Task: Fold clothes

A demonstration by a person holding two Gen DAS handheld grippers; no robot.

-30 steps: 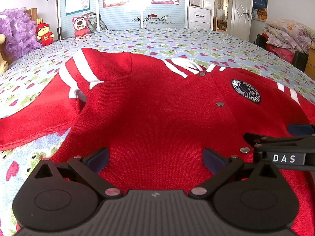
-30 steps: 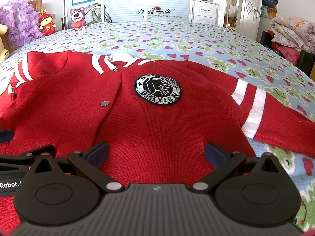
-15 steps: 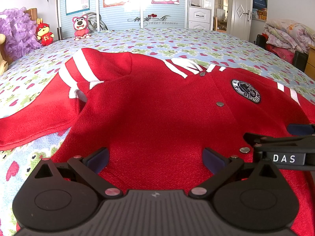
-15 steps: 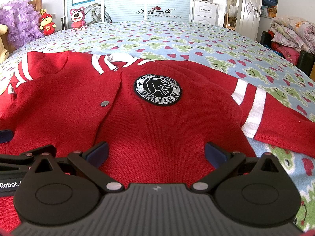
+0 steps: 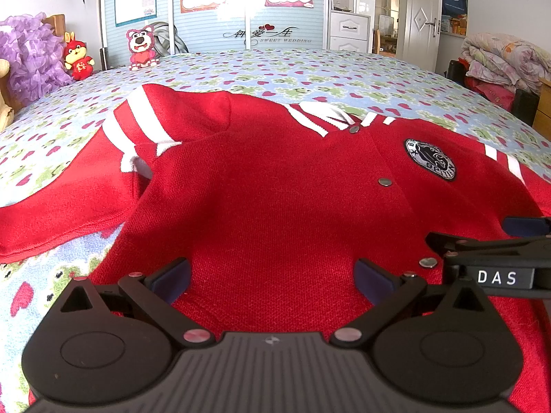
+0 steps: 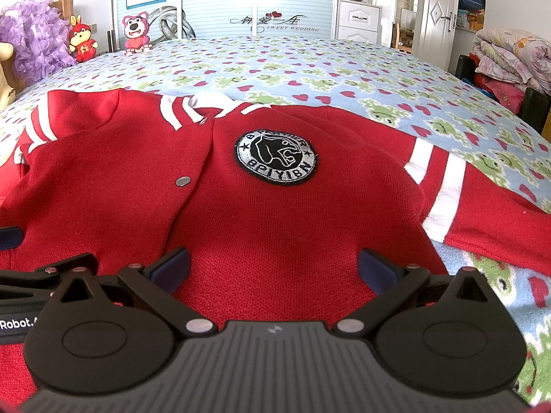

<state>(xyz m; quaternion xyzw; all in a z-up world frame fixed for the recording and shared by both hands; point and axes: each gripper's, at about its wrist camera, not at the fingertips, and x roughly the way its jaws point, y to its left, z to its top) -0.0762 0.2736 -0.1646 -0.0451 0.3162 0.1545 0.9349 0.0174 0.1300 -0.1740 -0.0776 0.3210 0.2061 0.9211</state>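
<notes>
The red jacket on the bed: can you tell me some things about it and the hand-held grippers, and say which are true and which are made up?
1. The red jacket lies spread on the bed. True.
2. The left hand-held gripper is clamped on a sleeve. False: it is open, over the jacket's lower front.
3. The round patch is black and white. True.
4. The right hand-held gripper is shut. False: it is open.
5. The sleeves have white stripes. True.

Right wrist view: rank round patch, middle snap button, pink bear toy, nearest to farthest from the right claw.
From the right claw:
1. Snap button, ahead-left on the red jacket placket.
2. Round patch, ahead on the chest; close to the button, slightly farther.
3. Pink bear toy, far left beyond the bed.
</notes>
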